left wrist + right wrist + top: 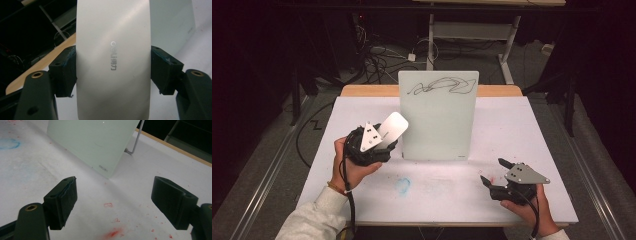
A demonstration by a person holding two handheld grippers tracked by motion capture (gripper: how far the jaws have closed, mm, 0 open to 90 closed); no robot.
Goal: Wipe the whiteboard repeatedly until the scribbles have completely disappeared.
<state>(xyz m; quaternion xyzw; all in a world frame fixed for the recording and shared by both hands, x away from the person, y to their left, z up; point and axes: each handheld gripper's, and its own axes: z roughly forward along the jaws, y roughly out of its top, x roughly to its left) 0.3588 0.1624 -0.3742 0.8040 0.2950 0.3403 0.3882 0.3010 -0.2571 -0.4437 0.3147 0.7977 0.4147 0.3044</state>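
Left gripper clamped on the two long edges of a white eraser, held up just beside the left edge of the upright glass board. Right gripper resting low near the table's front right, jaws wide apart, nothing between them. Black scribble across the board's top untouched, so wiping judged not yet begun; all of it left. From the left gripper view, a grey printed logo on the eraser. From the right gripper view, a wire prop behind the board and red smudges, perhaps marker dust, on the table.
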